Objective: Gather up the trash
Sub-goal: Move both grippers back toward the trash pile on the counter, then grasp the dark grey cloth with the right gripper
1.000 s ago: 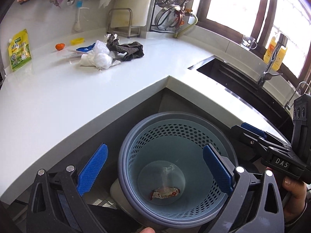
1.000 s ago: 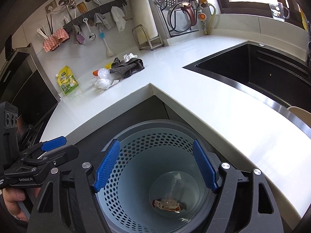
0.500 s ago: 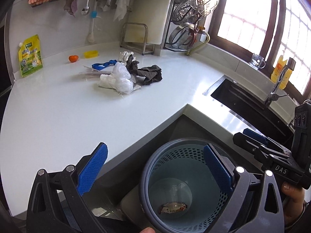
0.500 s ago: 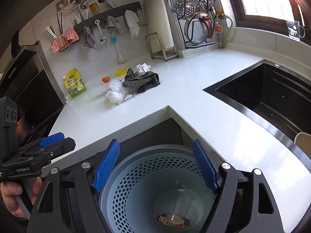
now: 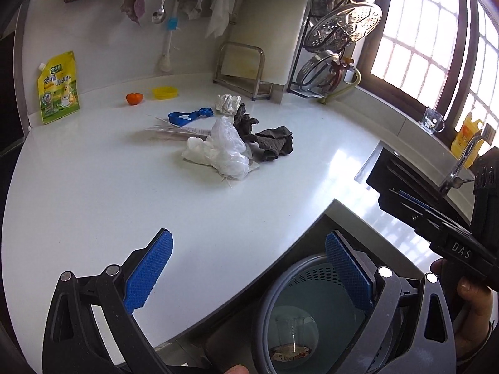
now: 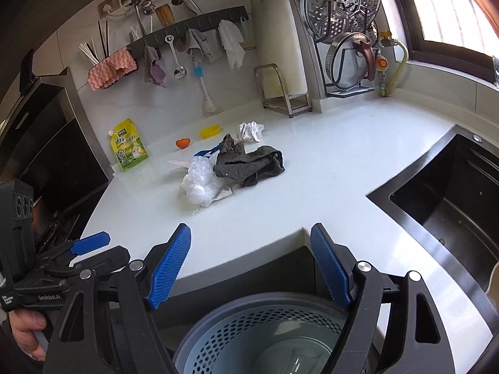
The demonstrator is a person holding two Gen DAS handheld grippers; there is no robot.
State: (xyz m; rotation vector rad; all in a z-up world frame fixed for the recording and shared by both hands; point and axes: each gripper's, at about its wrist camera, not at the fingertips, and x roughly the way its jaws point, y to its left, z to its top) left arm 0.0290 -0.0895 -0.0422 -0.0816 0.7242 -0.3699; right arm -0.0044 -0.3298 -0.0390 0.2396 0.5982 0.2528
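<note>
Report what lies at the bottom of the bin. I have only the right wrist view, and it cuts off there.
Observer: The left wrist view shows a red-and-white wrapper lying on the floor of the perforated bin.
Operator: Check the left gripper's jaws.
Observer: The left gripper is wide open, with nothing between its jaws.
Operator: Find the tap.
Observer: A chrome faucet stands behind the black sink, just in front of a yellow bottle.

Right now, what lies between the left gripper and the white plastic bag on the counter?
Only bare white counter lies between the left gripper and the white plastic bag, in the left wrist view.
</note>
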